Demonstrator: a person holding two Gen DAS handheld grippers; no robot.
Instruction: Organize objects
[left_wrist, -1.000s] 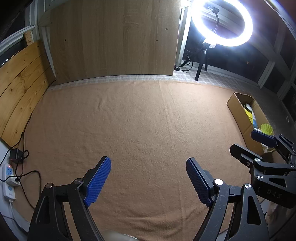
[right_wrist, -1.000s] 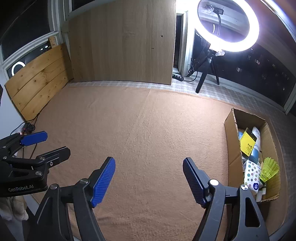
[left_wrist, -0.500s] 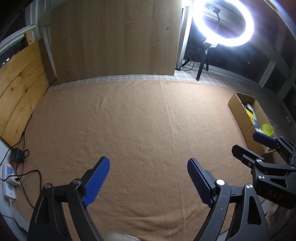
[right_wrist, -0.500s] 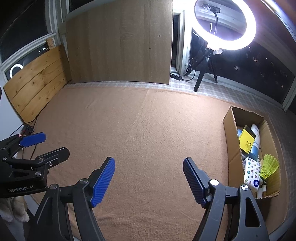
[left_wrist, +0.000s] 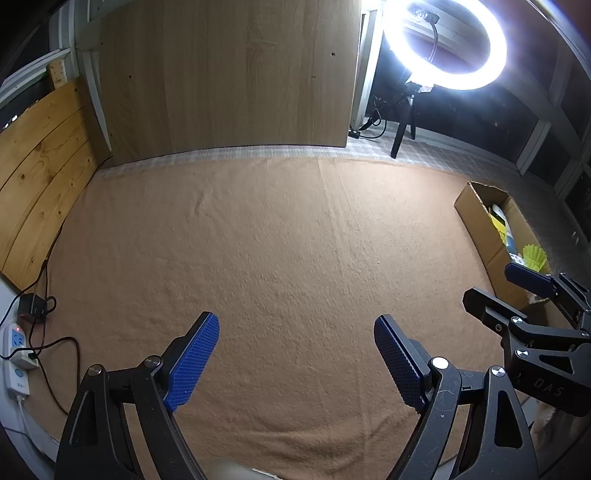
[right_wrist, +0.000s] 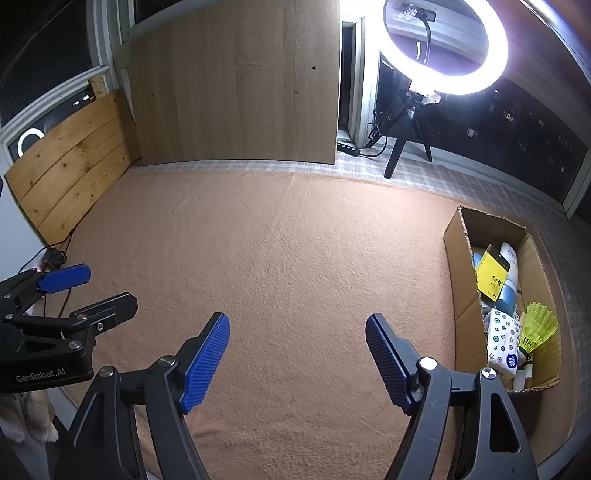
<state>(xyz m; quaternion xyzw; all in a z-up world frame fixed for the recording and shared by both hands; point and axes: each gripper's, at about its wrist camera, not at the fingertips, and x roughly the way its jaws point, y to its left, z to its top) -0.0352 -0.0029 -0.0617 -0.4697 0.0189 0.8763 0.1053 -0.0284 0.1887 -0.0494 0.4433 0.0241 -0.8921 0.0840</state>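
Left hand-held gripper (left_wrist: 295, 354) gapes wide; right hand-held gripper (right_wrist: 297, 354) likewise (both empty).

Ring light (right_wrist: 445, 46) — wooden boards (right_wrist: 236, 81)

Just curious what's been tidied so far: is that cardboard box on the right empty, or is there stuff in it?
Not empty. The open cardboard box holds a yellow shuttlecock, a yellow booklet and a star-patterned pack.

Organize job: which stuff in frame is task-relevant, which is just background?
Job:
- box
- yellow packet
- shuttlecock
- starred pack
- left tool, open
- right tool, open

Background:
- ring light
- wood panel
- plank board
- power strip
- blanket
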